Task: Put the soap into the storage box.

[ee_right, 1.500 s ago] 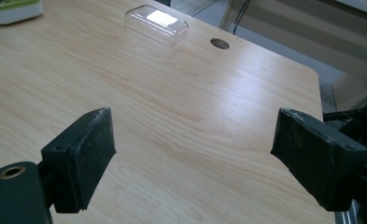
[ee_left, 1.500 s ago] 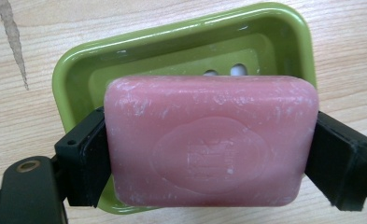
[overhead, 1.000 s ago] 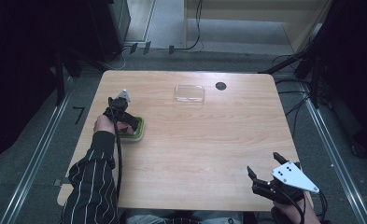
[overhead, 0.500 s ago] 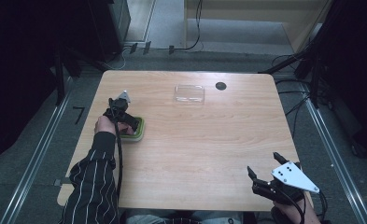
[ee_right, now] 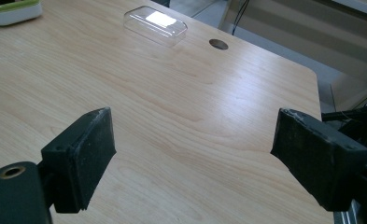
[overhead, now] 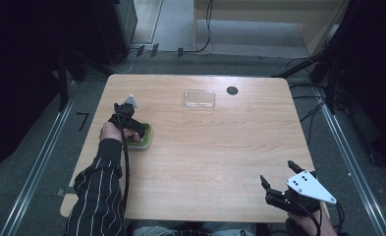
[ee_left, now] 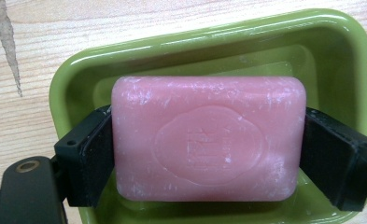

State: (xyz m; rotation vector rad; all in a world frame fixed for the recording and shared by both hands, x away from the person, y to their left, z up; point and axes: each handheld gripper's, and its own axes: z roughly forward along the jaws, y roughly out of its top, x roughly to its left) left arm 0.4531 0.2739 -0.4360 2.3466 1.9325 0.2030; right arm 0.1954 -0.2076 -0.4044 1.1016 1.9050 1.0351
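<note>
The left gripper (ee_left: 209,154) is clamped on a pink bar of soap (ee_left: 208,137), its black fingers (ee_left: 90,154) pressing on the two short ends while the bar sits in or just above the green soap dish (ee_left: 209,42), which stands on the left part of the table (overhead: 220,157). The soap looks stiff and fairly dense for its size, with rounded corners, a stamped oval on top and a dry, chalky bloom on the surface, so it probably grips decently while dry but could squirt out of a hard pinch if it were damp. Holding it across the short ends, low and centred as here, seems the sound choice, since the flat end faces give the pads something square to bear on; the rounded edges would be poorer places. The dish looks like glossy, light plastic that may slide or lift along. The right gripper (ee_right: 195,154) hangs spread wide and empty above the table's near right corner, and a clear lid (overhead: 199,98) lies at the far side
</note>
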